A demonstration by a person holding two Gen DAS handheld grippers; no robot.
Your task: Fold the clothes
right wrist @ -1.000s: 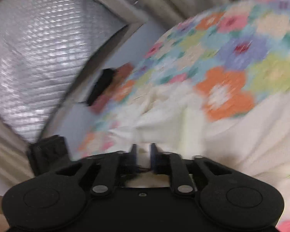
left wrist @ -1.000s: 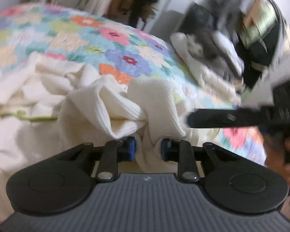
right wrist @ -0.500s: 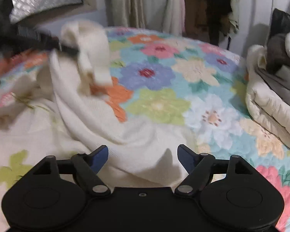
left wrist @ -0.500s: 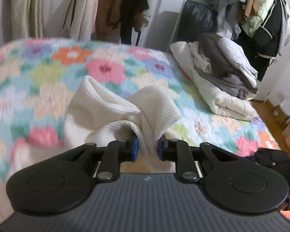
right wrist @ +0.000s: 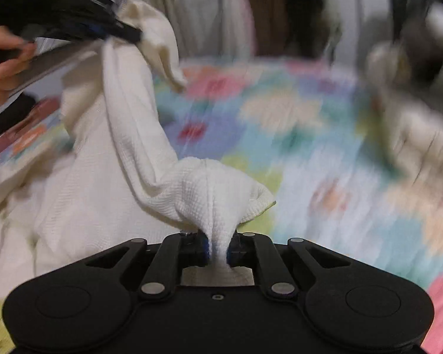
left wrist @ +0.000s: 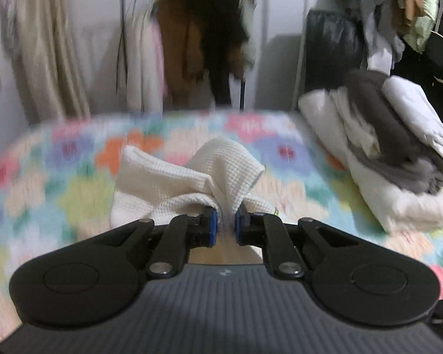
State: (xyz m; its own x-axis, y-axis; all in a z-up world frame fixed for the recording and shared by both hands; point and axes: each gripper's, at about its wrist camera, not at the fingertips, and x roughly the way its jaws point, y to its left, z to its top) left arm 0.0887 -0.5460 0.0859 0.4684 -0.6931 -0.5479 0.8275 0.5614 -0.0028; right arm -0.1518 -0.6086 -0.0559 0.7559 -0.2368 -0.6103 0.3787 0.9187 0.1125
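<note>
Home bedroom: floral quilt (left wrist: pixel 73 183) on bed, hanging clothes (left wrist: pixel 203 38), laundry pile (left wrist: pixel 398 135).

Each black hand-held gripper (left wrist: pixel 226 225) has blue pads (left wrist: pixel 212 226) and silver pivot screws (bare-skinned hand (right wrist: pixel 3 65)).

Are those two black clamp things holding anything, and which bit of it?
Yes, both hold one white garment. The left hand-held gripper pinches a bunched edge; the right hand-held gripper pinches another bunched fold. Which part cannot be told.
</note>
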